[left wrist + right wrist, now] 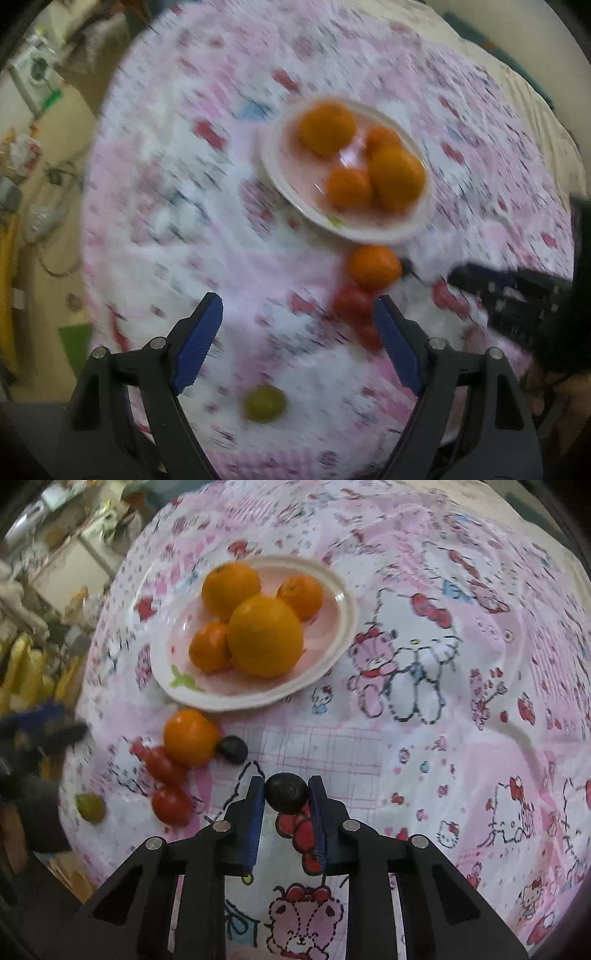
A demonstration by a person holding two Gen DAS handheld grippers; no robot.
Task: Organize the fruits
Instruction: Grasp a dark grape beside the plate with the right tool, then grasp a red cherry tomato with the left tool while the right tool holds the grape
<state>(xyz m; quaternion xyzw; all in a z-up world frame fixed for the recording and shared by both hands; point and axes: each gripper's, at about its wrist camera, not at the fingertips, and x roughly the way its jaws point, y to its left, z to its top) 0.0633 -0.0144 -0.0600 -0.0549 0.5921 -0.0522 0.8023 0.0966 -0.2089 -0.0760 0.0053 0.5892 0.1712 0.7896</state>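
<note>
While clamping a dark grape (286, 793), right gripper (286, 794) has open cloth (424, 738) rightward.

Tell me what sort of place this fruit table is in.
Probably a lived-in home, not a lab. A cartoon-cat tablecloth covers the table, a plate holds oranges, and cluttered household goods, boxes and bags crowd the floor beside it.

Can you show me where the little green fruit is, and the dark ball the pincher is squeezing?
green fruit (90, 808), right wrist view, middle of its skin.
dark fruit (286, 793), right wrist view, its top, between the right gripper (286, 788) pads.
</note>
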